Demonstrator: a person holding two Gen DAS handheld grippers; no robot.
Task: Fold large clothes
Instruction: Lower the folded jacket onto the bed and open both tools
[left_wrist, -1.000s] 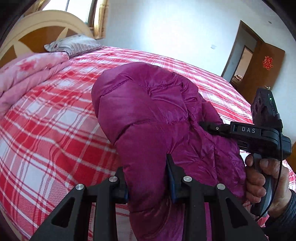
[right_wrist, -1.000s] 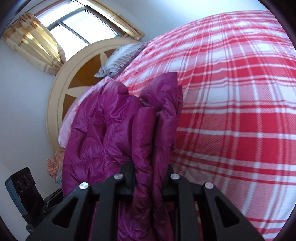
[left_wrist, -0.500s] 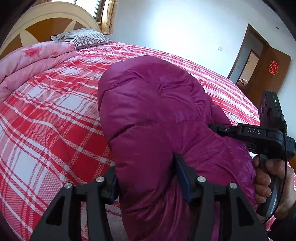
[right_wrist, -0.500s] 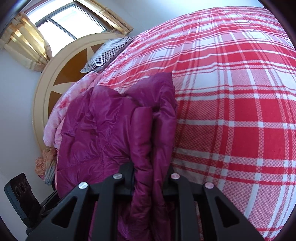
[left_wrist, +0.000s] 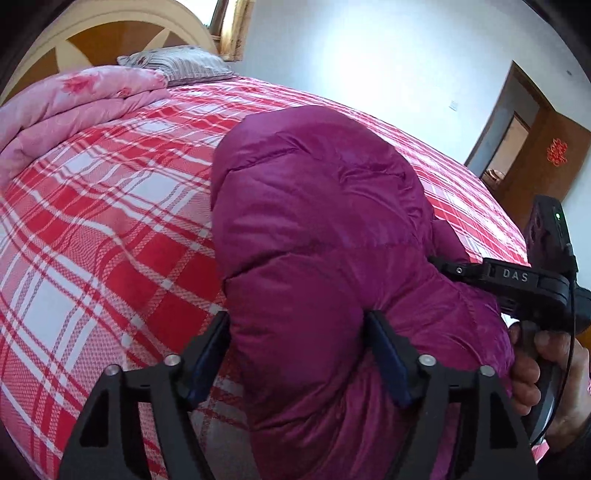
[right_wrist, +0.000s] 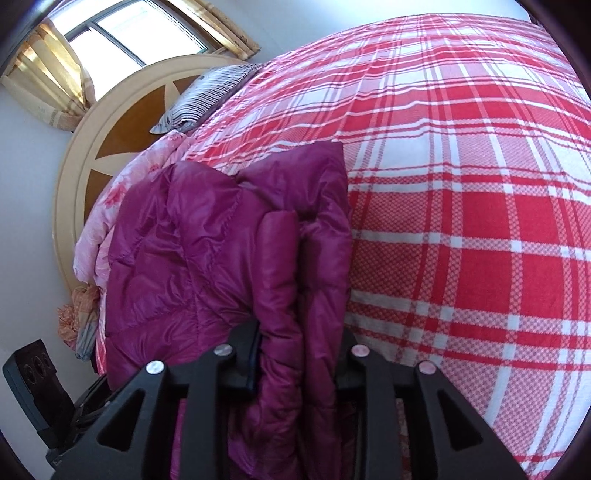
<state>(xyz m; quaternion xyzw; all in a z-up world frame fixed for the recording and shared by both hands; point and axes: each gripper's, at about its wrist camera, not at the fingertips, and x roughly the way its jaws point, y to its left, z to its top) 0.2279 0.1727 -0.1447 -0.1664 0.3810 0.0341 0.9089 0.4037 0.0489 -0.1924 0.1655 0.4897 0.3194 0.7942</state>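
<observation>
A magenta puffer jacket (left_wrist: 317, 229) lies bunched on the red-and-white plaid bed (left_wrist: 110, 229). My left gripper (left_wrist: 299, 332) is shut on a thick fold of the jacket, which bulges between the fingers. My right gripper (right_wrist: 301, 336) is shut on another doubled edge of the same jacket (right_wrist: 207, 251); it also shows at the right of the left wrist view (left_wrist: 509, 277), held by a hand. Both fingertips are partly hidden by fabric.
A folded pink floral quilt (left_wrist: 74, 103) and a striped pillow (left_wrist: 177, 64) lie by the round headboard (right_wrist: 110, 147). A wooden door (left_wrist: 539, 155) stands open beyond the bed's far side. The plaid bed surface (right_wrist: 461, 184) stretches to the right of the jacket.
Both grippers have carried the jacket forward and lower over the bed. The left gripper's jaws stand wider around a thicker fold. Both still hold the jacket.
</observation>
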